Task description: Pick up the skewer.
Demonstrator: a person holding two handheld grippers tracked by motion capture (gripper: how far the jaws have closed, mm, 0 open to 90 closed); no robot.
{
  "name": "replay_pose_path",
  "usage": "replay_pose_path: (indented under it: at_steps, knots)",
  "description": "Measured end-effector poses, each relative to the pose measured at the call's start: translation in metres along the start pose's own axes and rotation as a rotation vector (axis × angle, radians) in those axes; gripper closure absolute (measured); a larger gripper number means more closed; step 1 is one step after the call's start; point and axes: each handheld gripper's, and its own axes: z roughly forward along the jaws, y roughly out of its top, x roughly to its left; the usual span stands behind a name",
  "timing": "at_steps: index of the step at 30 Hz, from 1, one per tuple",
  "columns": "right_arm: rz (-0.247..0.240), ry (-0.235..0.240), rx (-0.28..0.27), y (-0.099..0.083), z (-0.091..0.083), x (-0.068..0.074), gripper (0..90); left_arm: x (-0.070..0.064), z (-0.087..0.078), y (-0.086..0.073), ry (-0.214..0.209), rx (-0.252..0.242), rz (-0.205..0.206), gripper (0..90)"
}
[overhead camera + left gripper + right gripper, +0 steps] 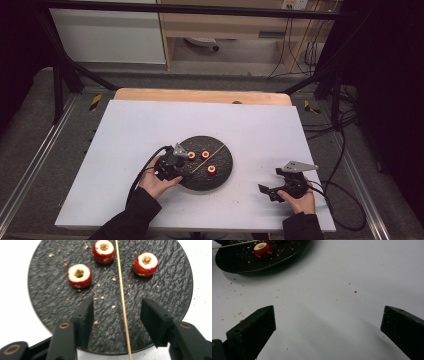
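Observation:
A round black slate plate [224,172] lies at the middle of the white table. Three cored red fruits [191,155] [205,154] [212,170] sit on it, with a thin wooden skewer [206,159] lying flat between them. My left gripper [181,164] is over the plate's left edge. In the left gripper view it [117,305] is open, with its jaws either side of the skewer [123,302] just above the plate [162,290], and the fruits [79,275] [103,251] [145,264] lie beyond. My right gripper [270,180] [329,312] is open wide over bare table, to the right of the plate [249,265].
Crumbs and small red flecks [355,292] are scattered on the white tabletop [150,125] and on the plate. Black cables trail from both grippers; the right one loops past the table's right edge [345,200]. A black frame and shelving stand beyond the far edge.

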Motion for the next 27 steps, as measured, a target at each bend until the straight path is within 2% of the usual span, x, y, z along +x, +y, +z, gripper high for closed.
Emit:
replay_pose_path:
  at_steps: [1,5,6,16,27]
  knots:
    - [0.000,0.000,-0.001,0.000,0.000,0.000,0.5,-0.001,0.001,0.001,-0.006,0.007,0.001,52.0]
    - [0.001,0.000,-0.001,0.000,0.000,0.000,0.5,-0.002,0.006,0.005,-0.011,0.042,-0.001,57.7]
    - [0.002,0.001,0.000,0.000,0.000,0.000,0.5,-0.002,0.007,0.006,-0.015,0.050,-0.003,63.0]
    - [0.000,0.006,0.002,0.000,0.000,0.000,0.5,-0.005,0.014,0.010,0.001,0.105,0.003,74.4]
    - [0.001,0.006,0.001,0.000,0.000,0.000,0.5,-0.010,0.016,0.010,0.028,0.117,0.017,85.6]
